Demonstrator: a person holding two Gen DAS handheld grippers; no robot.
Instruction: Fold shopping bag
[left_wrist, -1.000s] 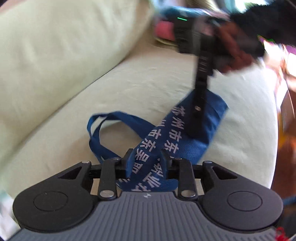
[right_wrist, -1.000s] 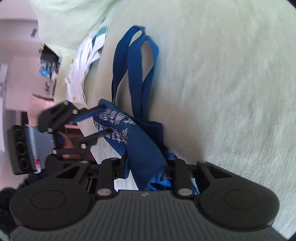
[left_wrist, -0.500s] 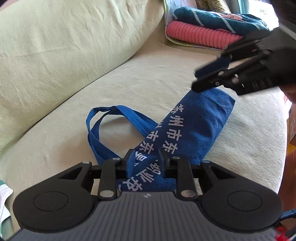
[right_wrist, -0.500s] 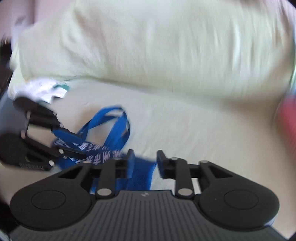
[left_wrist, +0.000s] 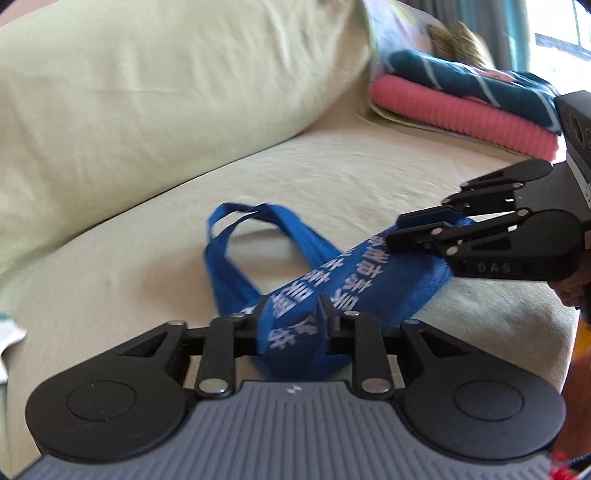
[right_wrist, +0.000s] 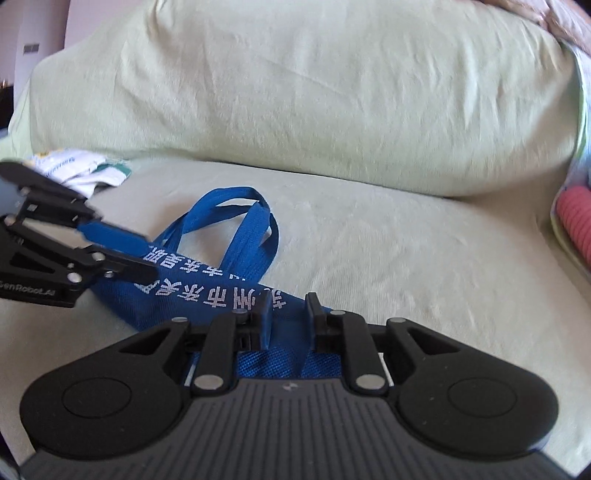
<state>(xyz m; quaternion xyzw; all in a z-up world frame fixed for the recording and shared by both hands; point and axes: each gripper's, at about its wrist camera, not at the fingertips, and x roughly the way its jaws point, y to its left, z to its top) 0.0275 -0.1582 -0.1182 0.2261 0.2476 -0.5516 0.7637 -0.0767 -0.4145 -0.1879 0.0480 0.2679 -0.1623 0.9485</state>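
The blue shopping bag, folded into a narrow band with white lettering, lies on the pale sofa seat cushion between the two tools. The left gripper pinches one end, jaws narrowly apart on the fabric. The right gripper clamps the opposite end. The bag's handles loop ahead of both.

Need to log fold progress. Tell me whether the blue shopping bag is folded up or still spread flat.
Folded. The blue shopping bag is gathered into a narrow band on the sofa seat, held at each end by the left gripper and right gripper; handles lie loose.
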